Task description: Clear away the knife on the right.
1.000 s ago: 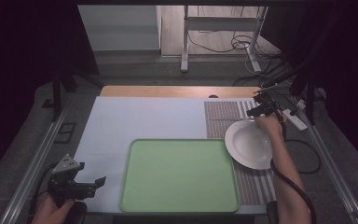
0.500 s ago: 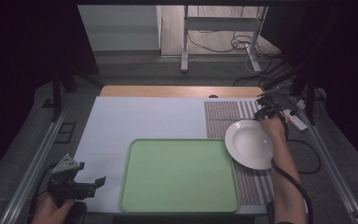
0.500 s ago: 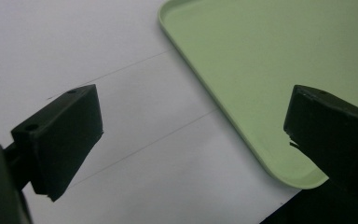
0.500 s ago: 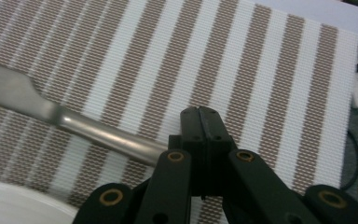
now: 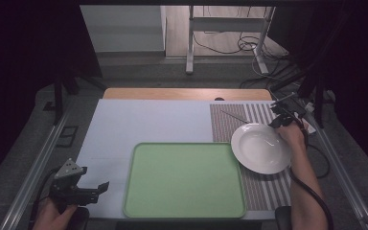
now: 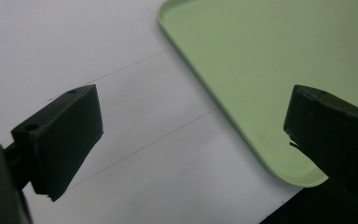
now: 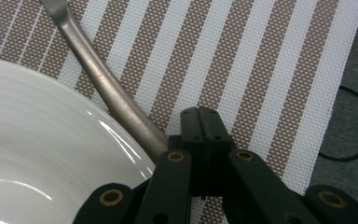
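Observation:
A white plate sits on the striped placemat, right of the green tray. A metal utensil lies on the mat beyond the plate. My right gripper hovers at the plate's far right rim. In the right gripper view it is shut, pads together with nothing seen between them. There the utensil's handle runs along the plate and passes under the left linkage. My left gripper rests open at the near left, and its view looks onto the tray's corner.
The pale table surface stretches behind and left of the tray. Black cables lie on the grey floor beyond the placemat's right edge. Metal rails run along both table sides.
The right hand has shifted a little to the right and nearer, down toward the plate's rim. The left hand, plate and tray have stayed put.

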The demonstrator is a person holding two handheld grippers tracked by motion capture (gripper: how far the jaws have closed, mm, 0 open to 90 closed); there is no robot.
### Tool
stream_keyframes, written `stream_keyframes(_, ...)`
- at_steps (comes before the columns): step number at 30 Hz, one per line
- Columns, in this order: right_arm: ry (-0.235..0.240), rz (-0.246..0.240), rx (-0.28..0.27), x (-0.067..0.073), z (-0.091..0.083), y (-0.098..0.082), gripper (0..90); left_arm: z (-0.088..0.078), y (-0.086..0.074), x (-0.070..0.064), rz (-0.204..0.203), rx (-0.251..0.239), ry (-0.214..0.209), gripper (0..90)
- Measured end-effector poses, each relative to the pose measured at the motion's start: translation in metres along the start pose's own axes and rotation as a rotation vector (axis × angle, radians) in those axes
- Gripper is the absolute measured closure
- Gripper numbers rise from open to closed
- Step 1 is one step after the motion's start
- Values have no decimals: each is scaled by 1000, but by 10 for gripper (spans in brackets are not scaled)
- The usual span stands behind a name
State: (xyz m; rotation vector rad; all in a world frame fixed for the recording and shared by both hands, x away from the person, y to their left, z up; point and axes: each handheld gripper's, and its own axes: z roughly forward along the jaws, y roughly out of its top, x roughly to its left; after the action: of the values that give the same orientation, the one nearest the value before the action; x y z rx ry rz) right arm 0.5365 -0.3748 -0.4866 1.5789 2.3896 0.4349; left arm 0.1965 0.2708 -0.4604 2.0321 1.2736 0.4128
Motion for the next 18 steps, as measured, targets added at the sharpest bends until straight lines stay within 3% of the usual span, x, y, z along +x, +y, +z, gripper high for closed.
stream_keyframes(2, -33, 9, -17, -2, -1, 1, 787, 0, 0, 0, -1, 0, -1, 46)
stream_keyframes(3, -23, 30, -67, -4, -4, 4, 634, 0, 0, 0, -1, 1, -1, 46)
stream_keyframes(4, -23, 30, -67, -4, -4, 4, 634, 0, 0, 0, 0, 1, -1, 46)
stream_keyframes(6, -17, 58, -128, -4, -7, 9, 481, 0, 0, 0, -1, 2, -1, 46)
stream_keyframes(8, 5, 77, -149, -1, -8, 16, 311, 0, 0, 0, -1, 2, -2, 46)
stream_keyframes(13, 14, 92, -152, 13, -1, 29, 100, 0, 0, 0, 1, 1, -3, 47)
stream_keyframes(18, 19, 60, -115, 25, 14, 38, 60, 0, 0, 0, 1, 2, -3, 47)
